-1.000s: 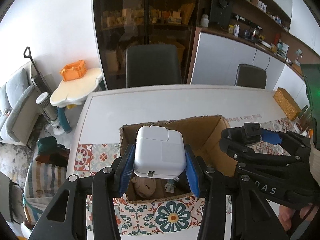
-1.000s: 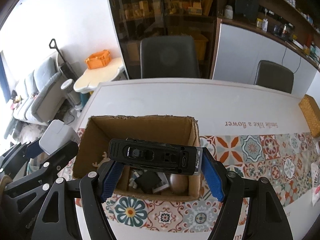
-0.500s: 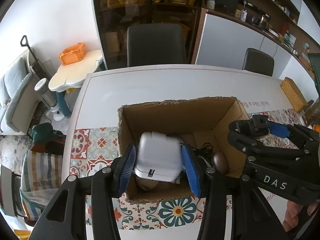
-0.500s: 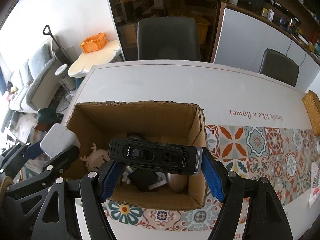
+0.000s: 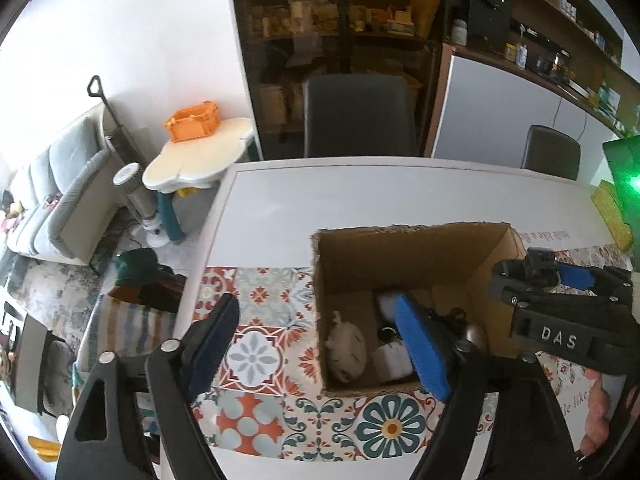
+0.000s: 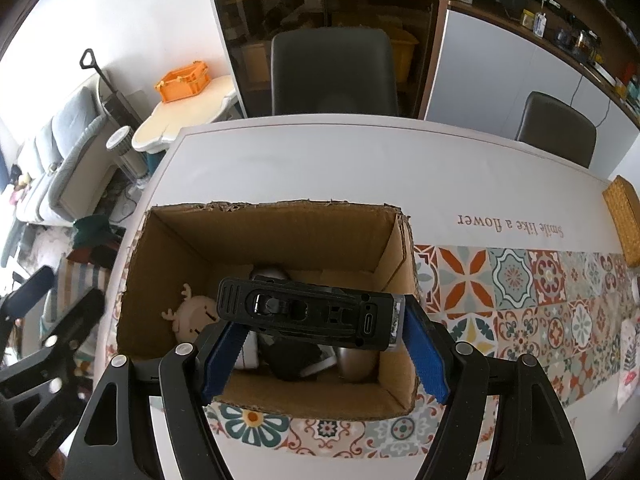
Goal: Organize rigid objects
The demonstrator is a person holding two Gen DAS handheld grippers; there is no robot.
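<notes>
An open cardboard box [image 5: 404, 254] stands on the patterned table runner; it also shows in the right wrist view [image 6: 276, 236]. Inside lie a white power adapter [image 5: 394, 358], a beige reindeer toy [image 6: 196, 316], a brown egg-shaped object [image 6: 356, 362] and dark items. My left gripper [image 5: 324, 344] is open and empty, left of and partly over the box. My right gripper [image 6: 324, 354] is shut on a black rectangular device [image 6: 306, 312] held above the box's near side.
The white table [image 6: 320, 160] has a tiled runner [image 6: 540, 296] to the right. A woven basket [image 6: 624, 220] sits at the far right edge. Two dark chairs [image 6: 334, 72] stand behind the table. A small side table with an orange crate [image 6: 182, 80] stands left.
My left gripper lowered the white adapter into the box, opened, let it go and shifted left. My right gripper moved over the box, still holding the black device.
</notes>
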